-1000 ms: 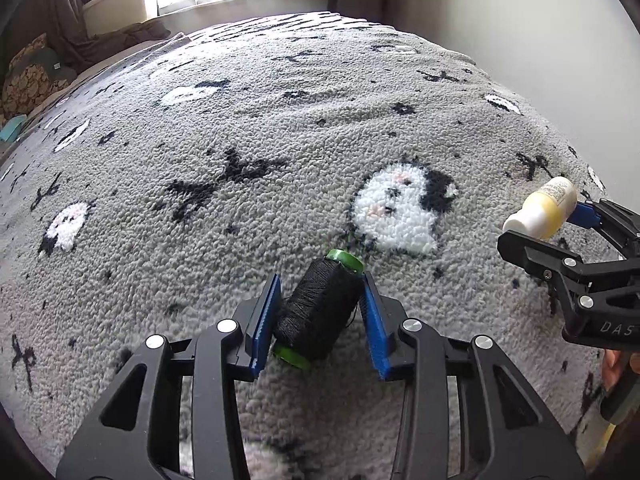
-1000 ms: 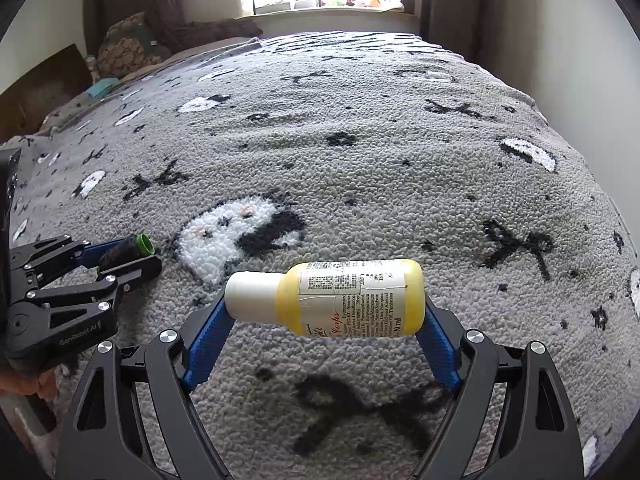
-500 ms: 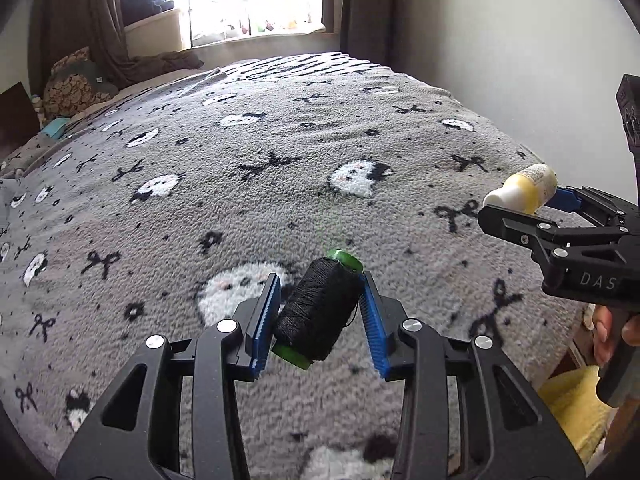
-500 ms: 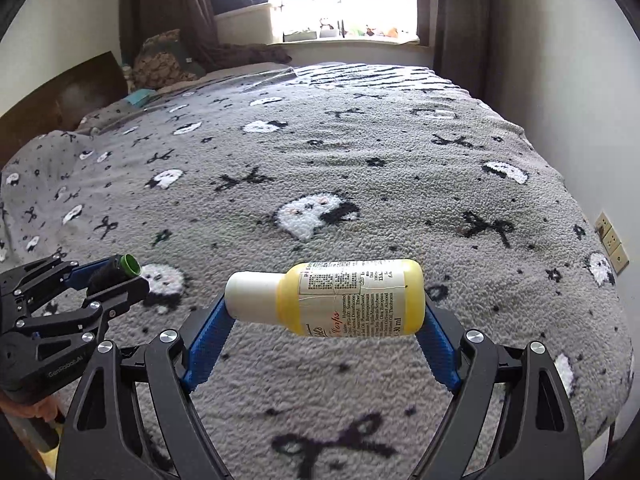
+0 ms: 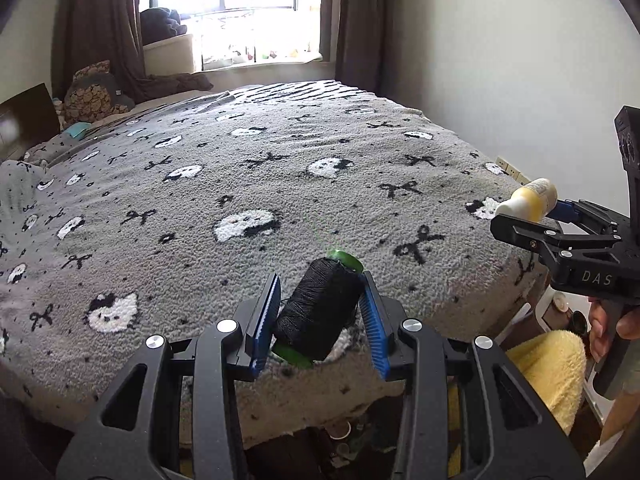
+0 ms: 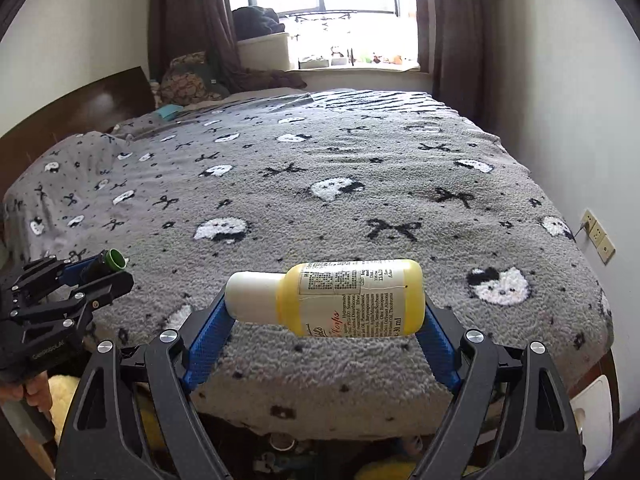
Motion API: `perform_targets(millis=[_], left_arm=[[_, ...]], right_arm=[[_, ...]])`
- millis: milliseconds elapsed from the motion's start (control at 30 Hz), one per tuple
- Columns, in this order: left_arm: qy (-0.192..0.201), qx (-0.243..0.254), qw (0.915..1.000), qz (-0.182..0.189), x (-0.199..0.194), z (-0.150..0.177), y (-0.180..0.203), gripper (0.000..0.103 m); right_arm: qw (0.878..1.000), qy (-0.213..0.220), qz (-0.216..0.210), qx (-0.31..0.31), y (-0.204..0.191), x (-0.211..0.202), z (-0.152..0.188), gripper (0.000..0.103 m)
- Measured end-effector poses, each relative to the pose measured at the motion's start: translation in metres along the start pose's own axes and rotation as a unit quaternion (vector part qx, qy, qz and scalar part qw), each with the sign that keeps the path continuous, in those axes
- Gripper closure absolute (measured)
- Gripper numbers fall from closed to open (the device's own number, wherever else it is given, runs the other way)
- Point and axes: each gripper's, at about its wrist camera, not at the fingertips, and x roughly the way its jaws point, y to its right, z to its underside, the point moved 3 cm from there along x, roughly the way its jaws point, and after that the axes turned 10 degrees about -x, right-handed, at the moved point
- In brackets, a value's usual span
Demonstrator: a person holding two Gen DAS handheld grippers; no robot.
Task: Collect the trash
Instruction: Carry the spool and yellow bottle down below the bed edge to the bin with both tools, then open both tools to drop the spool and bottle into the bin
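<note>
- Grey fleece blanket [image 5: 280,184] with cat faces and black bows covers the bed, window [image 6: 324,4] and dark curtains beyond.
- Left gripper [image 5: 320,312] is clamped narrowly on a spool of black thread [image 5: 320,312] with green ends, tilted, above the bed's near edge.
- Right gripper [image 6: 324,312] holds a yellow bottle [image 6: 348,300] crosswise between wide-set blue pads, white cap leftward.
- Yellow towel [image 5: 552,364] lies below, beside the bed.

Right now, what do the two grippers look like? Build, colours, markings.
Both match: the left gripper and right gripper have matte black linkage frames with cut-outs, silver pivot screws and ribbed blue pads. White lettering marks each body, "DAS" readable on the right one. Each has a handle held by a hand. No cables or sleeves visible.
</note>
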Motion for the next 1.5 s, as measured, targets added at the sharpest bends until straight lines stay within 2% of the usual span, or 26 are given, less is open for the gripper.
perform_targets(millis=[133,300,500,767,967,1333,1500], left_arm=[[-0.007,-0.002,1.0000,0.001,-0.012,0.028,0.003,0.065],[-0.028,-0.014,0.9995,0.002,-0.013,0.067,0.002,0.065],[-0.093,-0.030,0.9952,0.012,0.012,0.120,-0.004,0.065],[-0.193,-0.054,0.9796,0.012,0.057,0.189,-0.022,0.065],[-0.248,-0.065,0.9666,0.009,0.091,0.224,-0.034,0.065],[-0.323,-0.083,0.9422,0.028,0.136,0.255,-0.043,0.065],[-0.340,-0.085,0.9357,0.039,0.142,0.262,-0.041,0.065]], right_arm=[[1.000,-0.001,-0.009,0.001,-0.006,-0.016,0.023,0.018],[0.999,-0.021,-0.036,0.003,-0.014,-0.019,0.053,0.018],[0.994,-0.080,-0.076,0.019,-0.031,0.000,0.094,0.018],[0.981,-0.170,-0.093,0.032,-0.054,0.043,0.152,0.018],[0.973,-0.209,-0.089,0.036,-0.061,0.067,0.185,0.018],[0.951,-0.285,-0.109,0.059,-0.080,0.103,0.232,0.018],[0.943,-0.304,-0.123,0.062,-0.091,0.109,0.243,0.018]])
